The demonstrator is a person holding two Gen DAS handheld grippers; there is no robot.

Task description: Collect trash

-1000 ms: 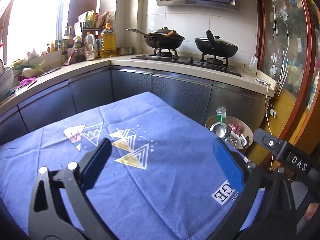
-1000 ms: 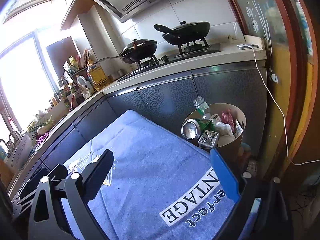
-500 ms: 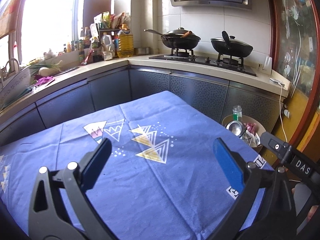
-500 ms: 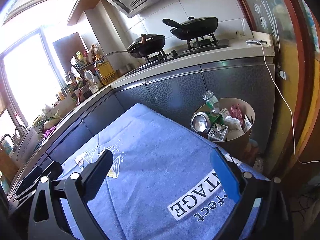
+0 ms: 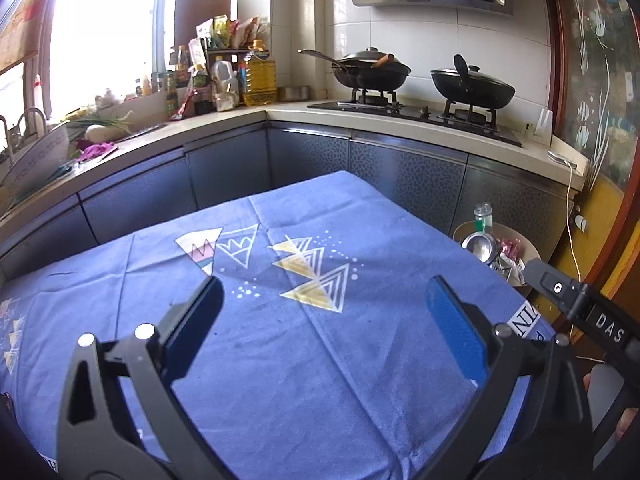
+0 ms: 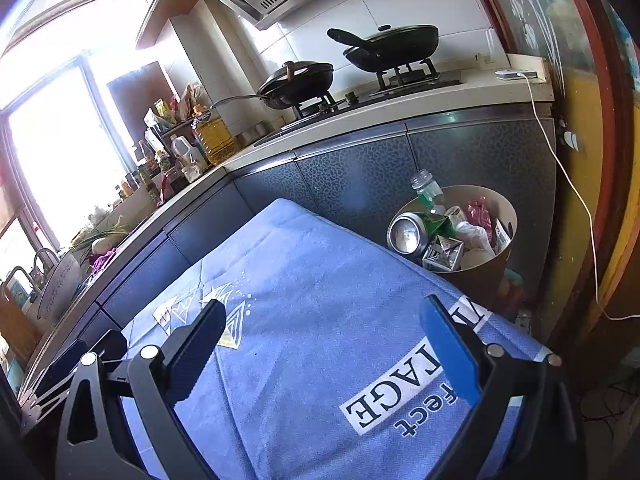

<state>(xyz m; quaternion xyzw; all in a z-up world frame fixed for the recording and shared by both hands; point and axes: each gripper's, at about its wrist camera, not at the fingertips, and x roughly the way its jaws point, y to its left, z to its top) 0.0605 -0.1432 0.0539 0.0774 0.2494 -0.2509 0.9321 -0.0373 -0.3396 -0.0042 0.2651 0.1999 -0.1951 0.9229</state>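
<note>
A round tan trash bin point(image 6: 478, 276) stands on the floor past the table's far right corner, also seen as the bin point(image 5: 528, 246) in the left wrist view. It holds a crushed can point(image 6: 408, 234), a green bottle point(image 6: 426, 190), a folded carton point(image 6: 444, 254) and wrappers. My left gripper point(image 5: 326, 290) hangs open over the blue tablecloth point(image 5: 280, 340), nothing between its fingers. My right gripper point(image 6: 322, 314) is open too, above the cloth point(image 6: 320, 320) near its printed label, short of the bin. The other gripper's body point(image 5: 580, 304) shows at the right edge.
An L-shaped counter point(image 5: 420, 128) wraps behind the table, with two black pans point(image 5: 472, 88) on the stove and bottles point(image 5: 260, 76) in the corner. A white cable point(image 6: 572, 184) hangs down the right wall beside the bin. A wooden door frame point(image 6: 612, 160) borders the right side.
Both grippers have drawn back and risen slightly; the table and bin look farther away in each view. Both stay open and empty.
</note>
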